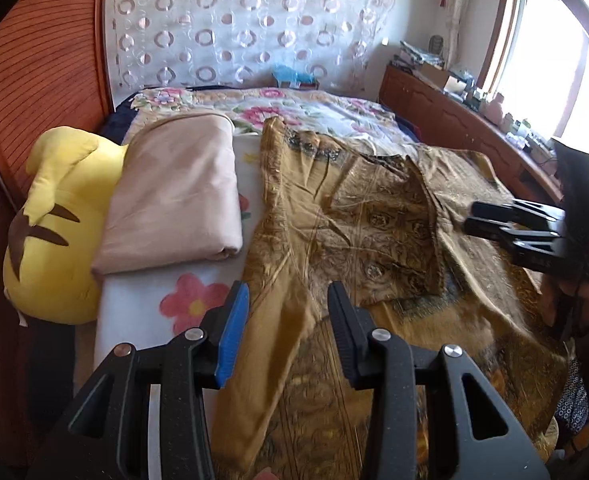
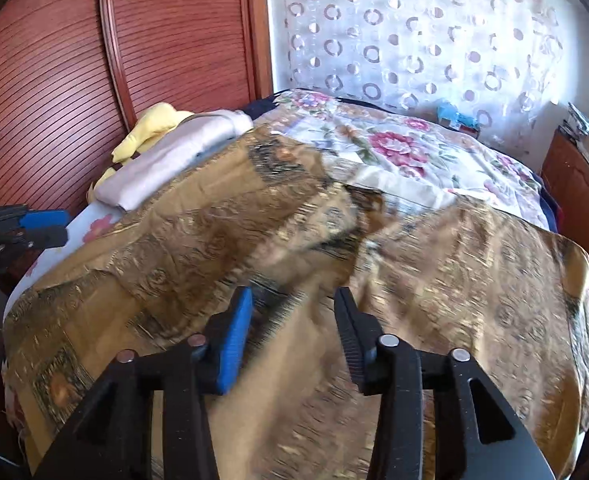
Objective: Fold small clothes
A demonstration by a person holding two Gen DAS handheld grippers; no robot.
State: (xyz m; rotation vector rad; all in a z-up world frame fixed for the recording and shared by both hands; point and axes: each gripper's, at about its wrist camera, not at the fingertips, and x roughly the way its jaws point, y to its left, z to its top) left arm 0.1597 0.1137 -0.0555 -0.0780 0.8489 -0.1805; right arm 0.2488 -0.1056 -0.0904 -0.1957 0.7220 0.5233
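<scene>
- Location type: a bedroom in a home.
- Bed (image 1: 318, 112): covered by a floral quilt (image 2: 394, 148).
- Folded pink blanket (image 1: 182, 196) and yellow plush toy (image 1: 50, 232): lying at the bed's side.
- Wooden slatted wardrobe doors (image 2: 74, 64): beside the bed.
- Sheer curtain with ring pattern (image 1: 246, 28): hangs behind the bed.
- Low wooden cabinet (image 1: 454, 116): under a bright window (image 1: 554, 68), its top crowded with small household items.

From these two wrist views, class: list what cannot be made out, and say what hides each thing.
- Gold-brown patterned garment: right wrist view, print smeared by motion blur; near hem cut off by the bottom edge.
- Yellow plush toy: left wrist view, partly hidden behind the folded pink cloth.
- Small items on the wooden sideboard: left wrist view, too small, washed out by window glare.
- Right gripper: left wrist view, blurred.
</scene>
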